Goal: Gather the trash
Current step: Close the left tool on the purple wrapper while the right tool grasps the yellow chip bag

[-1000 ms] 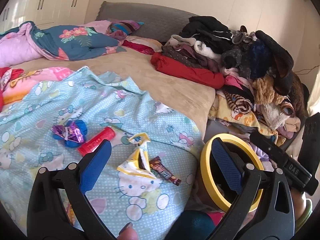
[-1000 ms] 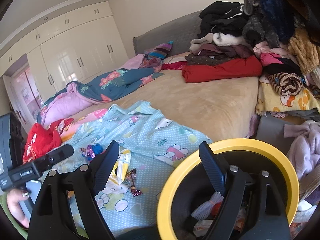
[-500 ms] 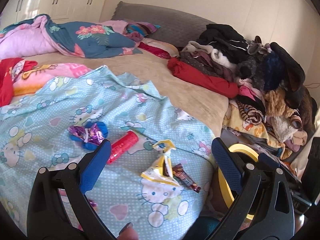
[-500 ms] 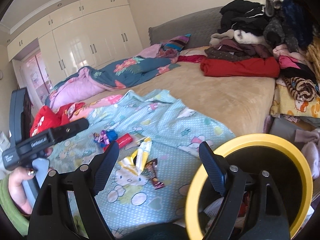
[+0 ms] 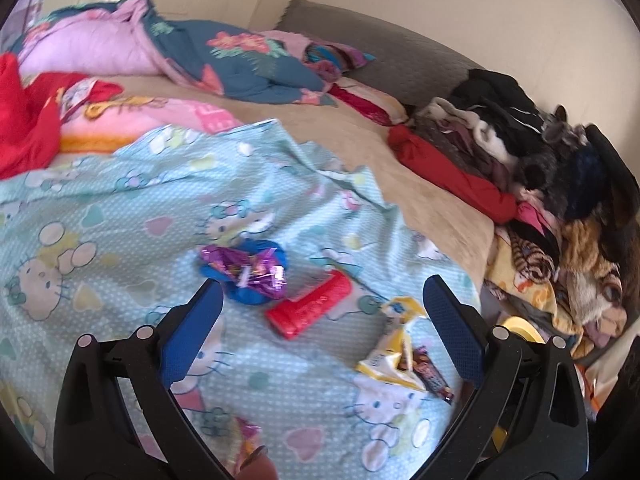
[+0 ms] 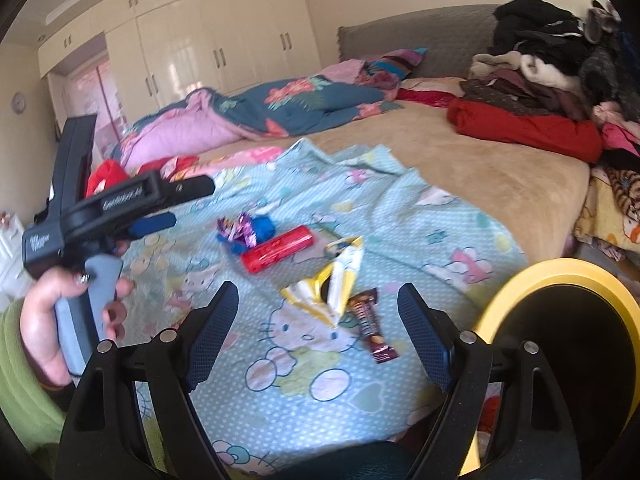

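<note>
So 4 bits of trash are spread out on the light blue cartoon-cat sheet (image 5: 120, 216), listed from left to right. A purple foil wrapper (image 5: 256, 270) is bunched on top of a blue wrapper (image 5: 256, 296), just past the tip of the left gripper's (image 5: 322, 304) left finger. A red tube (image 5: 310, 310) is laid just right of that, pretty much centred ahead of the gap between the fingers. A torn yellow and white packet (image 5: 394, 348) and a brown candy bar wrapper (image 5: 432, 372) are found touching each other, close inside the right finger.

The left gripper's jaws are spread wide with nothing held.

On the right gripper (image 6: 318, 320) it's the same deal: jaws apart, empty, with the packet and candy bar framed right between them. A yellow-rimmed bin (image 6: 560, 272) is parked off the bed's edge, at far right.
</note>
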`<state>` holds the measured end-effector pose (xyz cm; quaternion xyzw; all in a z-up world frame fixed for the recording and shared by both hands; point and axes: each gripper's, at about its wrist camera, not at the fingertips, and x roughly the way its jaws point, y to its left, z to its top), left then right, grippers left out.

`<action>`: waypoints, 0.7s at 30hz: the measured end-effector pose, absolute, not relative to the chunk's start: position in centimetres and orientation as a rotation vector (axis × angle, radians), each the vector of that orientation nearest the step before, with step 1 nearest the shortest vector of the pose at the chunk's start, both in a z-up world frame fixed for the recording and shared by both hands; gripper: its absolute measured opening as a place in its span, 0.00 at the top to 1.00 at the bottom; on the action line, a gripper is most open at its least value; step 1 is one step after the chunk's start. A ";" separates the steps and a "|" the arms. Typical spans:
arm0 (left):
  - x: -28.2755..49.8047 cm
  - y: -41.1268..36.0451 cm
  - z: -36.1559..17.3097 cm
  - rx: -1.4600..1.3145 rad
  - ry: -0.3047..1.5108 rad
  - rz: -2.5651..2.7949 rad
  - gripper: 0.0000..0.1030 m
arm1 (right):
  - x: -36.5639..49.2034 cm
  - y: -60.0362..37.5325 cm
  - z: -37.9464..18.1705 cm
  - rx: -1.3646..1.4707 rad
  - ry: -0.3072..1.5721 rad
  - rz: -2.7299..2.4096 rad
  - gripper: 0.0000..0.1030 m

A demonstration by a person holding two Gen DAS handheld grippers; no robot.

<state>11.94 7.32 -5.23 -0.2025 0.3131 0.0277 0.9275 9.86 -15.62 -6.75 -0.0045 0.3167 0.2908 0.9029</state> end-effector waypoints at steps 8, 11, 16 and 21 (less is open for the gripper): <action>12.3 9.6 -6.5 -0.444 0.655 0.103 0.11 | 10.4 -12.7 -8.2 -0.112 0.672 0.608 0.23; 12.4 10.2 -7.0 -0.456 0.661 0.113 0.11 | 10.7 -11.8 -8.8 -0.154 0.677 0.599 0.23; 12.7 11.3 -7.8 -0.481 0.670 0.128 0.11 | 11.6 -10.3 -9.9 -0.214 0.693 0.587 0.23; 13.4 12.0 -8.9 -0.512 0.685 0.140 0.14 | 12.6 -9.3 -11.1 -0.243 0.716 0.575 0.23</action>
